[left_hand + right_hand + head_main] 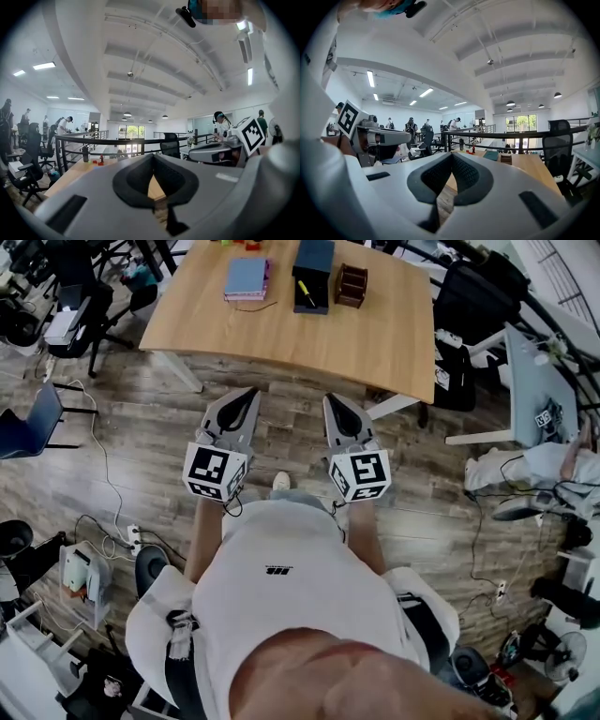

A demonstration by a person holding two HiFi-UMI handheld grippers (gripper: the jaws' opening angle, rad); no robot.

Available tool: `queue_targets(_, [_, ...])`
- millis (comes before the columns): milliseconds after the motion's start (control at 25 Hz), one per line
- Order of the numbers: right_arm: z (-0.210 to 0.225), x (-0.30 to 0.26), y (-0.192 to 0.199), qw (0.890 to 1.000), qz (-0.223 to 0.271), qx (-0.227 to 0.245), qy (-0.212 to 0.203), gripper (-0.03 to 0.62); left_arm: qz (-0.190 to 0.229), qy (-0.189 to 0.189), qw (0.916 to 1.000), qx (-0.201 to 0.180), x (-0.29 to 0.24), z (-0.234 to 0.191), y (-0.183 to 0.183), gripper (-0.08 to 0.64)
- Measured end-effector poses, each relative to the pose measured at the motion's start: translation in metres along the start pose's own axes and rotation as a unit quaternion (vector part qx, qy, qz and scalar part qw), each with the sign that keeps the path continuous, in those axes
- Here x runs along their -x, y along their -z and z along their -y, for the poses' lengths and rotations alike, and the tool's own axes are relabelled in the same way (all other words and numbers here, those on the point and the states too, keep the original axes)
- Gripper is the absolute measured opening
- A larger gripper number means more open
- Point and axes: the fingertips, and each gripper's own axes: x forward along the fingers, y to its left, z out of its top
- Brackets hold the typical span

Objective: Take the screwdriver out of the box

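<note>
In the head view a dark blue box [312,276] stands open on the wooden table [375,334], far ahead of me. A yellow-handled screwdriver [306,292] lies in the box's front tray. My left gripper [250,394] and right gripper [332,400] are held side by side over the floor, short of the table's near edge, both shut and empty. In the left gripper view the left gripper [153,157] has its jaw tips meeting. The right gripper [451,155] looks the same in the right gripper view, where the box [491,155] shows small on the table.
A blue-and-pink notebook [246,279] lies left of the box and a brown wooden rack [351,285] right of it. Office chairs [37,418], cables and gear crowd the floor on both sides. A black railing [511,136] runs behind the table.
</note>
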Motion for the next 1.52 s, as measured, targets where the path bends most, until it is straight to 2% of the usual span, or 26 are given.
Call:
queue_targets(640, [0.047,-0.049,-0.010,1.000,0.010,-0.003,-0.009,-0.005,0.001,-0.014,0.9999,-0.008,-0.059,-0.025,-0.005,0.003])
queue_targets(880, [0.049,-0.072,-0.009,1.000,0.013,-0.003,-0.009,-0.005,0.004,-0.016,0.9998,-0.009,-0.074,-0.045,-0.002,0.003])
queue_targets(1520, [0.096,-0.175,-0.001,0.999,-0.015,-0.023,0.025,-0.005,-0.021,0.028,0.9993,-0.009,-0.169,-0.120,0.010,0.003])
